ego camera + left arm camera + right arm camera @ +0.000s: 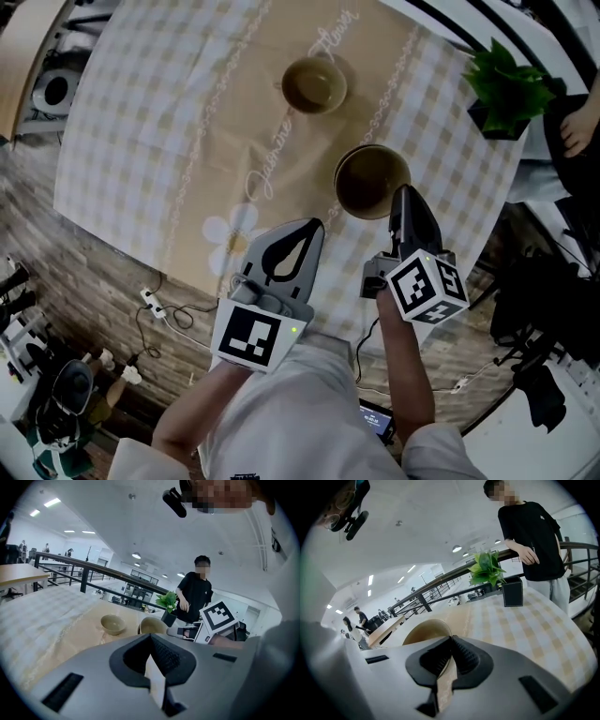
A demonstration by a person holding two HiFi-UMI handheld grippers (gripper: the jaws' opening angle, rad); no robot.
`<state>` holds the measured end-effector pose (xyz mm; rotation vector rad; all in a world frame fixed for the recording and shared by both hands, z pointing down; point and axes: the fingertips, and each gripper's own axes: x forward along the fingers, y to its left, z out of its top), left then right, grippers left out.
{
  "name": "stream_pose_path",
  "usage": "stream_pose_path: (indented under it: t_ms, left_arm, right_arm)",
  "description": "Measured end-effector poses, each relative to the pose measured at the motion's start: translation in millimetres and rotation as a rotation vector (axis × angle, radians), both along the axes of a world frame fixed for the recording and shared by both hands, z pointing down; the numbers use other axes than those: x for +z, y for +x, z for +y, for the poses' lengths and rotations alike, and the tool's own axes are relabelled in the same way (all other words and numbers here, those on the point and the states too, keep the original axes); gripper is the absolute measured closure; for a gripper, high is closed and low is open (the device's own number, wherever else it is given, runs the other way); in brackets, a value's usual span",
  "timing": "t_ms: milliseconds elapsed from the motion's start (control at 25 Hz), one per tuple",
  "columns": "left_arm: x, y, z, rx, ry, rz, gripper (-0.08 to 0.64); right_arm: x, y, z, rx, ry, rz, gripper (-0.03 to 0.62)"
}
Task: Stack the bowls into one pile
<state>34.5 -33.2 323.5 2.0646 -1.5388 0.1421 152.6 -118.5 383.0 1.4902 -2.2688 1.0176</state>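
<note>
Two olive-brown bowls stand on the checked tablecloth (141, 112). The far bowl (314, 84) (113, 623) sits alone. The near bowl (371, 180) (152, 624) (426, 631) stands close to the table's front edge. My right gripper (403, 193) (451, 639) is shut and empty, its tip right at that bowl's right rim; I cannot tell if it touches. My left gripper (315, 225) (151, 637) is also shut and empty. It hovers over the cloth's front edge, to the left of and short of the near bowl.
A green plant in a black pot (506, 94) (513, 592) stands at the table's right corner, with a person in black (534, 531) beside it. A power strip and cables (155, 305) lie on the floor below the table edge.
</note>
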Motion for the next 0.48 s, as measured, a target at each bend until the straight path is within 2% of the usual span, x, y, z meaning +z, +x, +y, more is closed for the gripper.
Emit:
stream_pose_path:
  t_ms: [480]
  left_arm:
    - [-17,-56,-17,0.040,0.005,0.005,0.541]
  right_arm:
    - [-43,-56,-26,-0.009,0.067,0.025,0.551]
